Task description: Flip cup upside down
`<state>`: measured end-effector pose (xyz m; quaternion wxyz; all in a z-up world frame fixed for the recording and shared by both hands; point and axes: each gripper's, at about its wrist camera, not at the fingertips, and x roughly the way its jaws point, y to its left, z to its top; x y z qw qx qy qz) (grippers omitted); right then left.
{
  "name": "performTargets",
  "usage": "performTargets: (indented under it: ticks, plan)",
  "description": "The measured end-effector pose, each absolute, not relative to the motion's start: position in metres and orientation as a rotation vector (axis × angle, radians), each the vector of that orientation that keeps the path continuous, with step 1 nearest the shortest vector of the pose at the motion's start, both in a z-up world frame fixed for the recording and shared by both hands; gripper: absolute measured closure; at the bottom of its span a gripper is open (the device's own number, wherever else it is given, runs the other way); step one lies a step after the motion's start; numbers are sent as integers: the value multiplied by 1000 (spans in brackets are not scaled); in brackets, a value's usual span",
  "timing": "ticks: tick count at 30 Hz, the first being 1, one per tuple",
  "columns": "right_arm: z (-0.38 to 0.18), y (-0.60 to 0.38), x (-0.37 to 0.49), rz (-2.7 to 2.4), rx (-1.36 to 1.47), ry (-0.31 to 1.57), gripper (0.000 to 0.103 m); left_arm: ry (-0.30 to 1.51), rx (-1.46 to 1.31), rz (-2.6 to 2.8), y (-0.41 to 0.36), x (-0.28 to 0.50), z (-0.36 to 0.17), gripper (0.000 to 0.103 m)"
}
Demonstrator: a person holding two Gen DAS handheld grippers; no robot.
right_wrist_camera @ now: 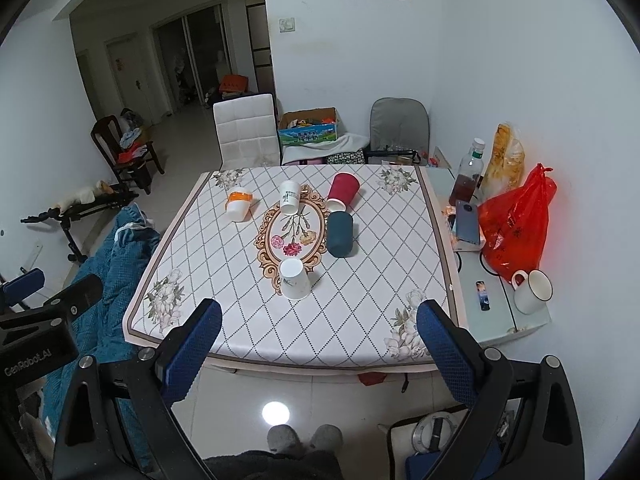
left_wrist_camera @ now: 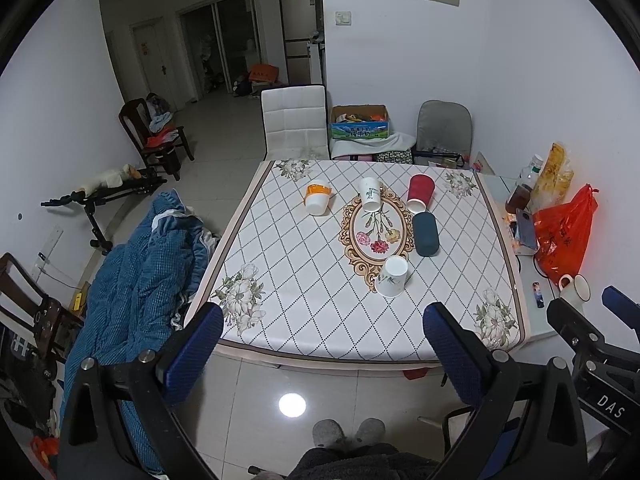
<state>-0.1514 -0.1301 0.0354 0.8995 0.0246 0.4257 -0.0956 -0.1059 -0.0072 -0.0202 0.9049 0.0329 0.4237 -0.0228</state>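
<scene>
Several cups stand upside down on the patterned tablecloth [left_wrist_camera: 304,280]: a white one with an orange band [left_wrist_camera: 318,199] [right_wrist_camera: 239,204], a white printed one [left_wrist_camera: 370,194] [right_wrist_camera: 289,197], a red one [left_wrist_camera: 420,193] [right_wrist_camera: 342,193], a dark teal one [left_wrist_camera: 426,234] [right_wrist_camera: 340,234] and a white floral one nearest me [left_wrist_camera: 392,276] [right_wrist_camera: 294,279]. My left gripper [left_wrist_camera: 324,356] is open and empty, held above the floor short of the table's near edge. My right gripper [right_wrist_camera: 318,354] is open and empty at the same distance.
A side surface [right_wrist_camera: 496,304] right of the table holds a white mug [right_wrist_camera: 534,291], red plastic bag [right_wrist_camera: 516,228], phone [right_wrist_camera: 468,222] and bottle [right_wrist_camera: 468,178]. A white chair [left_wrist_camera: 294,122] stands behind the table. A blue blanket [left_wrist_camera: 136,292] lies at left.
</scene>
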Motion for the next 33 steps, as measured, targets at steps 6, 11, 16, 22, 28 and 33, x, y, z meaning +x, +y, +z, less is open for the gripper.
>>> performTargets:
  ticks: [6, 11, 16, 22, 28, 33]
  plan:
    - [35, -130, -152, -197, 52, 883, 3, 876, 69, -50, -7, -106, -20, 1]
    - [35, -129, -152, -198, 51, 884, 3, 876, 70, -50, -7, -106, -20, 1]
    - [35, -130, -152, -200, 51, 885, 3, 877, 69, -51, -7, -105, -21, 1]
    - [34, -131, -156, -203, 47, 887, 3, 877, 71, -55, -5, -108, -21, 1]
    - [34, -132, -158, -203, 46, 887, 3, 877, 73, -55, -5, -110, -22, 1]
    - [33, -132, -162, -200, 46, 890, 3, 879, 71, -52, -4, -111, -22, 1]
